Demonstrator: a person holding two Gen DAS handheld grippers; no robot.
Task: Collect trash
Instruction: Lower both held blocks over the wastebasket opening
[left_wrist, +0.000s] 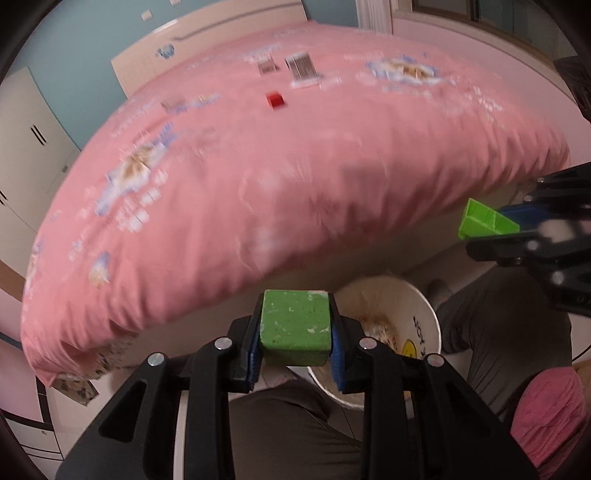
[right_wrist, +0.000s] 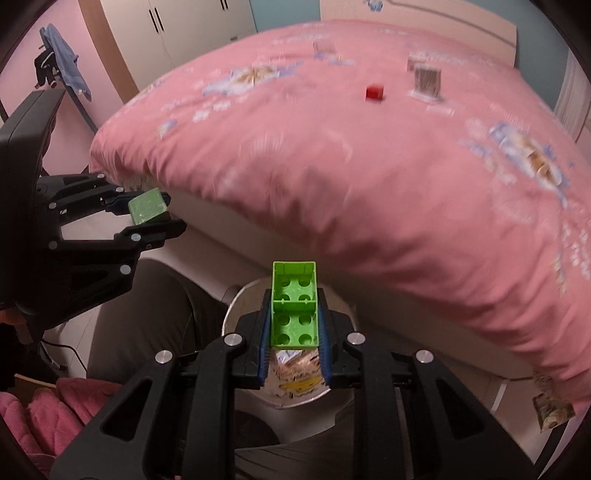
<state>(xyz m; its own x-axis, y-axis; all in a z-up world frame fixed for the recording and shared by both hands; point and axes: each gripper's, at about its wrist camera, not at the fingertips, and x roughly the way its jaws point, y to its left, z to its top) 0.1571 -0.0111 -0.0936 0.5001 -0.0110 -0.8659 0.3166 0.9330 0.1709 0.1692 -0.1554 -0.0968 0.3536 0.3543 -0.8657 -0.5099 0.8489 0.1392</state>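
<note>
Two grippers, both loaded, so I'd say the step now is the drop: get each one square over the white bin (left_wrist: 424, 314) at lower centre before letting go, otherwise a piece bounces off the rim. Left gripper (left_wrist: 295, 354) is clamped on the green cube (left_wrist: 293, 326), with the bin just behind and right of it. Right gripper (right_wrist: 293, 356) pinches the green studded brick (right_wrist: 294, 306) directly above the bin. Smallest leftover: a red cube (right_wrist: 374, 92) upper-centre on the pink bed (right_wrist: 332, 166).

We've got the bin (right_wrist: 236, 314) on the floor right before the bed (right_wrist: 332, 166) (small cube (right_wrist: 374, 92) up on it), wardrobe (right_wrist: 177, 26) behind.
</note>
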